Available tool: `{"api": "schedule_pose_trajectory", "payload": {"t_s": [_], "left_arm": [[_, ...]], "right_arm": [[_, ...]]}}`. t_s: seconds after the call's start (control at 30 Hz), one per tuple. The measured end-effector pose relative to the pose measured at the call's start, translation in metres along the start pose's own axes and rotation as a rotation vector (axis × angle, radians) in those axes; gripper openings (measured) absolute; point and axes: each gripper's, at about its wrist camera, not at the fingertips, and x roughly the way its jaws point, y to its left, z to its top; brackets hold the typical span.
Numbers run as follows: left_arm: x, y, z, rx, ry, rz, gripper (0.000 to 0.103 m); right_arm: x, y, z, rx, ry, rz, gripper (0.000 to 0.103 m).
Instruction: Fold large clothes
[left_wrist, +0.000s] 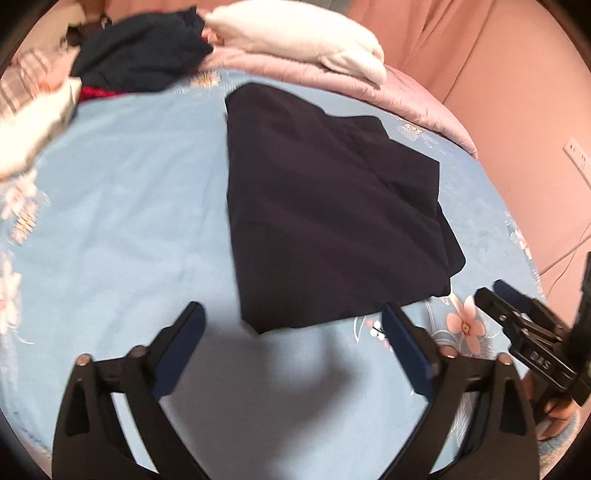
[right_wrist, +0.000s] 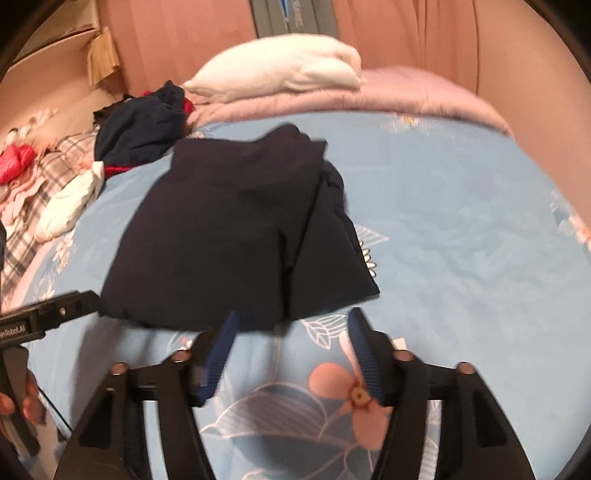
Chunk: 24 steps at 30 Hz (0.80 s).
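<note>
The folded dark garment (left_wrist: 332, 206) lay on the bed (left_wrist: 129, 206) just beyond both wide-open, empty tools, its long axis running away, nearer the right tool (right_wrist: 291, 354) than the left tool (left_wrist: 291, 332).

Home bedroom: floral bedsheet (left_wrist: 122, 206), quilt (right_wrist: 406, 92), curtains (left_wrist: 461, 44).

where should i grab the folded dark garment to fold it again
Grip the dark garment at its two near corners, coming in low from the near edge. That edge lies flat and straight, facing both open grippers, left and right; its right side looks bunched in layers.
</note>
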Motion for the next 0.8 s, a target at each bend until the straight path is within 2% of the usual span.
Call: {"api": "schedule_pose_trajectory", "payload": {"t_s": [0.1,0.2,0.27,0.37,0.57,0.7,0.8], "left_arm": [[-0.016,-0.006,-0.002,0.017,-0.025,0.033,0.102],[-0.024,-0.014,-0.001,0.040,-0.029,0.070,0.102],[-0.029,-0.018,-0.002,0.054,-0.029,0.106,0.102],[-0.037,-0.025,-0.004,0.059,-0.027,0.112,0.102],[-0.052,-0.040,-0.006,0.095,-0.008,0.200,0.103],[-0.069,-0.045,-0.009,0.075,-0.021,0.165,0.103],[-0.084,-0.050,-0.009,0.068,-0.049,0.169,0.103]], "right_arm": [[-0.015,0.008,0.000,-0.032,-0.025,-0.019,0.069],[-0.022,0.017,0.005,-0.051,-0.049,-0.041,0.077],[-0.029,0.022,0.008,-0.055,-0.073,-0.071,0.086],[-0.039,0.028,0.009,-0.066,-0.104,-0.102,0.093],[-0.062,0.032,0.014,-0.065,-0.139,-0.092,0.098],[-0.076,0.032,0.018,-0.055,-0.160,-0.106,0.099],[-0.087,0.034,0.017,-0.057,-0.174,-0.111,0.099]]}}
